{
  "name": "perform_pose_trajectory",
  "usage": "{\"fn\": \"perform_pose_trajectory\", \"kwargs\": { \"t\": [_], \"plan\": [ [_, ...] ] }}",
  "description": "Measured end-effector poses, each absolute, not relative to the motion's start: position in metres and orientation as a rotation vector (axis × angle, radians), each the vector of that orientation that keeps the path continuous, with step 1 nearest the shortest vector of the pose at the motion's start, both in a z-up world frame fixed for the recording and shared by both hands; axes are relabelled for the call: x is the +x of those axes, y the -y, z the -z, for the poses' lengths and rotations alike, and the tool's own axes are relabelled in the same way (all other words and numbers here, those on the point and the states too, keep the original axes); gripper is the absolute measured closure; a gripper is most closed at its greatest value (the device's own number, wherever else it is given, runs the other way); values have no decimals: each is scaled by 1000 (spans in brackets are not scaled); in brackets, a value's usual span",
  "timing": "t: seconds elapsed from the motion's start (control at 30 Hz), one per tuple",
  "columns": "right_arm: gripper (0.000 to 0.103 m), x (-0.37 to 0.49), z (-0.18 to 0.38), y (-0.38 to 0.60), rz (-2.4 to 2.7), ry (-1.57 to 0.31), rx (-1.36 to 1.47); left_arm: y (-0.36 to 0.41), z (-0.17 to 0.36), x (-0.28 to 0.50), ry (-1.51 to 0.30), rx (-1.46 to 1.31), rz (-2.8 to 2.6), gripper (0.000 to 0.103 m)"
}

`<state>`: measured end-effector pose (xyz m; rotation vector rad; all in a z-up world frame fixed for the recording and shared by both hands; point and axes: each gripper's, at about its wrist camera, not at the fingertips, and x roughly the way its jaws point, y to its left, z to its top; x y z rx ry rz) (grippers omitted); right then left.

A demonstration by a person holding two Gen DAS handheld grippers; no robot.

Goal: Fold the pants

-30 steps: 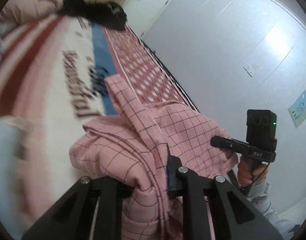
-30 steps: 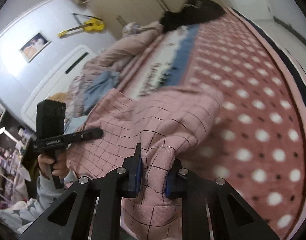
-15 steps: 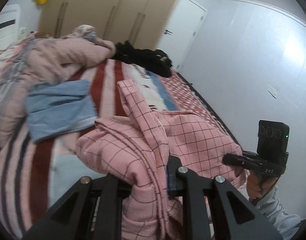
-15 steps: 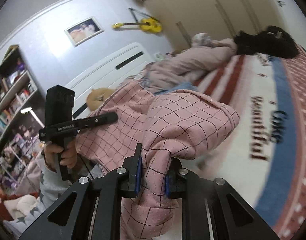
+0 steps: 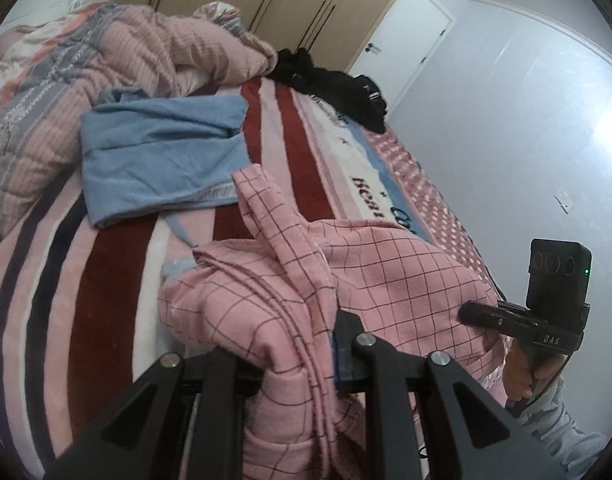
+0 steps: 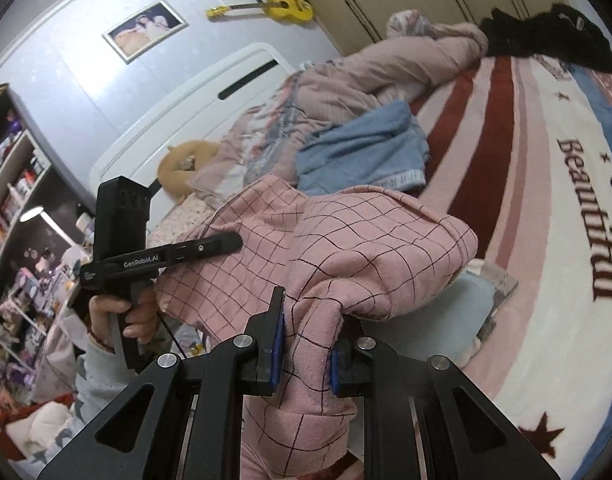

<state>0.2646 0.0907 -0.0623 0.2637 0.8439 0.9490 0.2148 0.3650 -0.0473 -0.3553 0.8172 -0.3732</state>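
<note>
Pink checked pants hang bunched between the two grippers above the striped bed. My left gripper is shut on a thick fold of them; the cloth covers its left finger. In the right wrist view my right gripper is shut on another bunch of the same pants, with both blue pads pressed into the fabric. Each view shows the other gripper: the right one at the far right of the left view, the left one at the left of the right view, each held by a hand.
A folded blue garment lies on the striped bedspread, with a rumpled pink quilt behind it and black clothes at the far end. A pale blue item lies under the pants. Shelves stand at the left.
Both grippers have swept sideways across the bed with the pants still held. The views have swung from the spotted bed edge and wall to the quilt, blue garment and headboard.
</note>
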Motion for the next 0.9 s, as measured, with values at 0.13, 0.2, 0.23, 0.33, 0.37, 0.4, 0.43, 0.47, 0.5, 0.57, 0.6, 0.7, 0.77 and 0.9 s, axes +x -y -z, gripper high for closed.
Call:
{"fn": "perform_pose_trajectory", "kwargs": {
  "t": [0.13, 0.2, 0.23, 0.33, 0.37, 0.4, 0.43, 0.47, 0.5, 0.57, 0.6, 0.7, 0.77, 0.9],
  "plan": [
    [91, 260, 50, -90, -951, -793, 246, -370, 42, 213, -792, -364, 399, 89],
    [92, 258, 48, -89, -942, -783, 230, -373, 48, 215, -794, -378, 410, 88],
    [92, 259, 49, -90, -936, -784, 222, -374, 55, 216, -800, -383, 418, 88],
    [92, 263, 63, -88, -906, -805, 203, -378, 82, 221, -853, -403, 417, 84],
    [92, 265, 73, -86, -897, -828, 211, -380, 90, 223, -869, -412, 421, 82],
    [91, 267, 80, -84, -894, -844, 220, -383, 100, 223, -881, -427, 421, 76],
    [91, 268, 88, -82, -892, -861, 229, -386, 106, 222, -885, -442, 427, 74],
    [91, 267, 97, -80, -886, -873, 230, -389, 111, 221, -886, -461, 435, 73],
    [91, 267, 102, -79, -882, -878, 228, -390, 113, 219, -884, -474, 440, 72],
    [91, 268, 110, -77, -878, -886, 233, -392, 116, 216, -884, -474, 438, 70],
    [88, 268, 113, -76, -876, -890, 238, -392, 115, 216, -888, -468, 432, 68],
    [75, 270, 112, -77, -865, -900, 224, -394, 105, 214, -908, -461, 402, 62],
    [74, 269, 105, -73, -861, -892, 209, -397, 90, 212, -890, -432, 368, 60],
    [74, 261, 80, -60, -835, -817, 166, -401, 61, 207, -836, -374, 287, 52]
  ]
}}
